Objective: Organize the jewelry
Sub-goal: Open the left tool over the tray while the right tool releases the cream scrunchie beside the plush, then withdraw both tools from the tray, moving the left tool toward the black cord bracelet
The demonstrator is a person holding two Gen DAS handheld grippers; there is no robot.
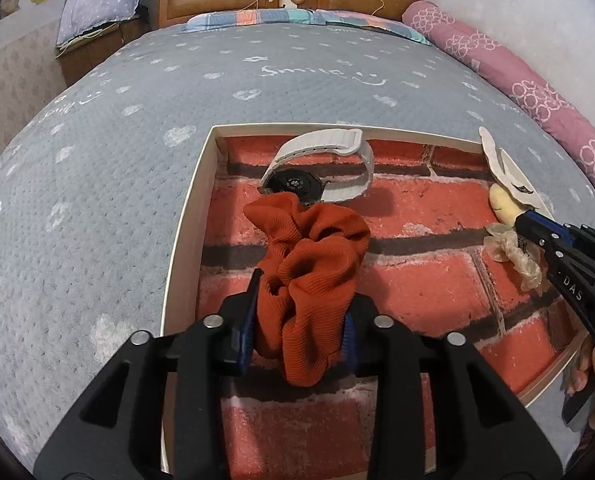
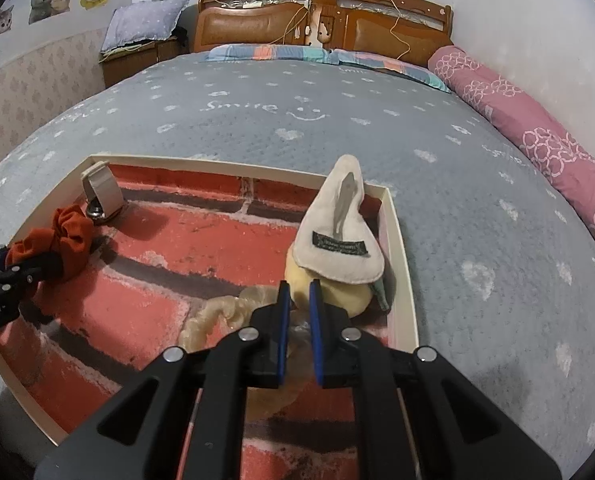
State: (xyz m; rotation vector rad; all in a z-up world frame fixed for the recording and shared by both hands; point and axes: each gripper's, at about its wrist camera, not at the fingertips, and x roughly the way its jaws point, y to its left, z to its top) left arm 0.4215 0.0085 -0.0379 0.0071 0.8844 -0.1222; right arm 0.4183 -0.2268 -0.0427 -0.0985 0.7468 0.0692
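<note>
A shallow white box with a red brick-pattern floor lies on the bed; it also shows in the right wrist view. My left gripper is shut on an orange scrunchie, held just above the box floor at its left side. A watch with a white strap lies at the back of the box. My right gripper is narrowly closed over a sheer beige scrunchie beside a cream and yellow plush hair clip in the box's right corner; whether it grips the scrunchie is hidden.
The box sits on a grey bedspread. A pink rolled quilt lies along the right wall. A wooden headboard and a nightstand with a pillow stand at the far end.
</note>
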